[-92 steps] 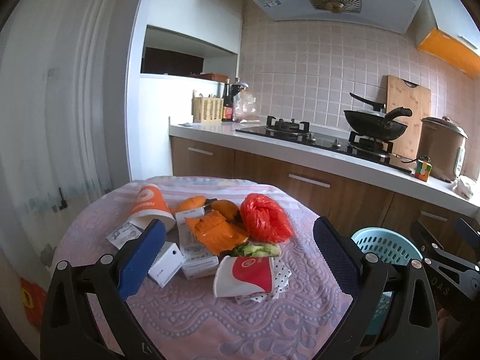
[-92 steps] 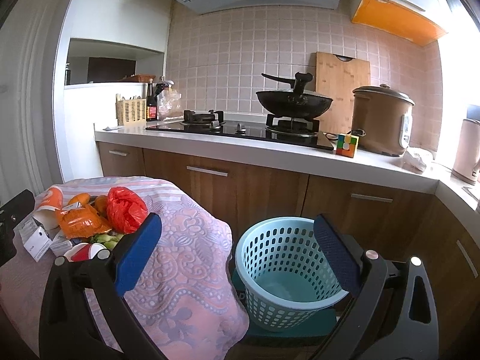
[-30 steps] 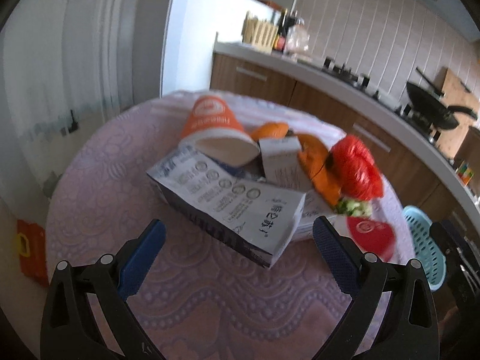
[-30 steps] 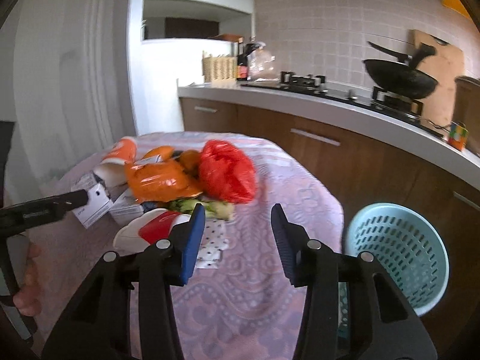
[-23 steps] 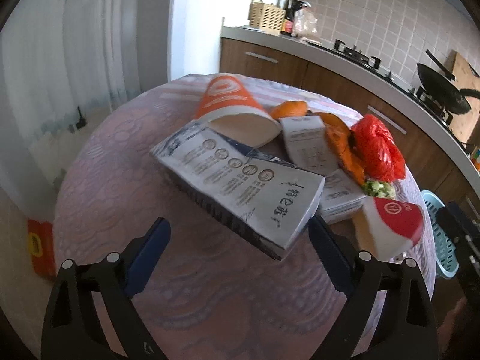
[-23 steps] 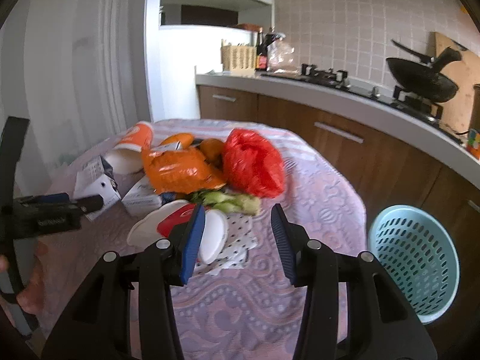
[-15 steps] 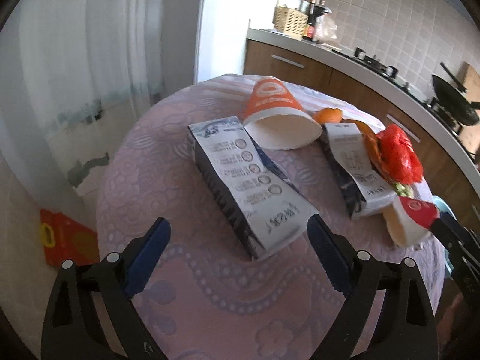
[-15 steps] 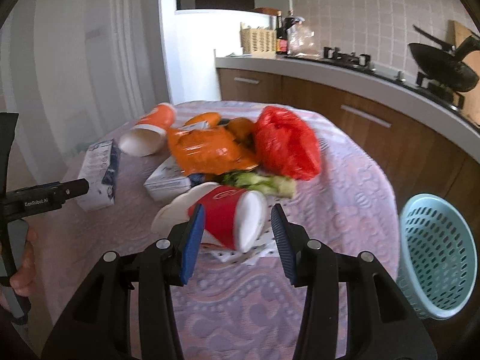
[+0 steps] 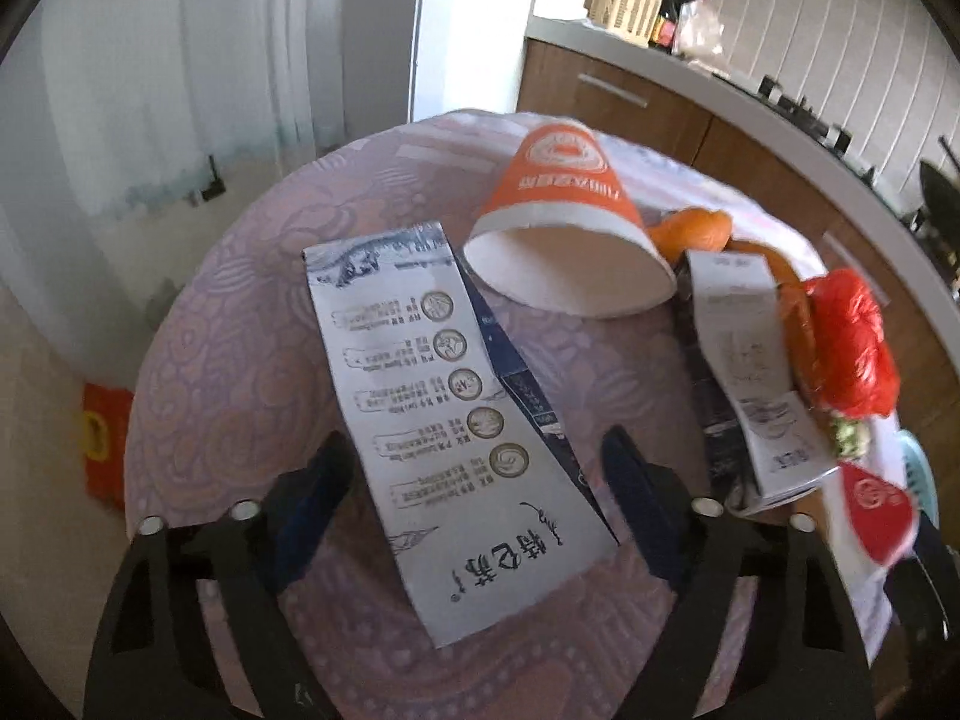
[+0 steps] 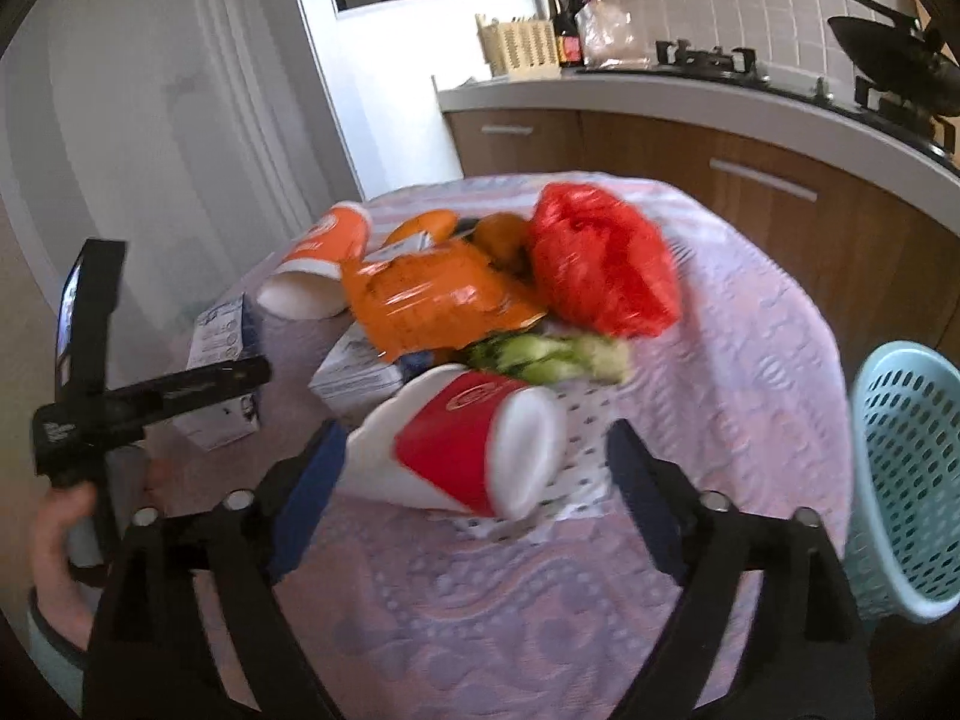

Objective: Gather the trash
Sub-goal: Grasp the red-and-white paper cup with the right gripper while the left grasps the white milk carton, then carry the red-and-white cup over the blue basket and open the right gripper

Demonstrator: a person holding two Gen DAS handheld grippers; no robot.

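Ahead of the jaws and beyond the table, a counter runs across on wooden cabinets. On it, up and a little right of the jaws, stand a slatted holder, a dark bottle and a clear bag, close together. Further right sits a stove, and at far right a black wok. Left of the jaws hangs a white curtain; low at left, on the floor, lies a red item.

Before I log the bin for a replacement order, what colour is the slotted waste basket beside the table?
Light blue-teal; the waste basket shows best in the right wrist view.
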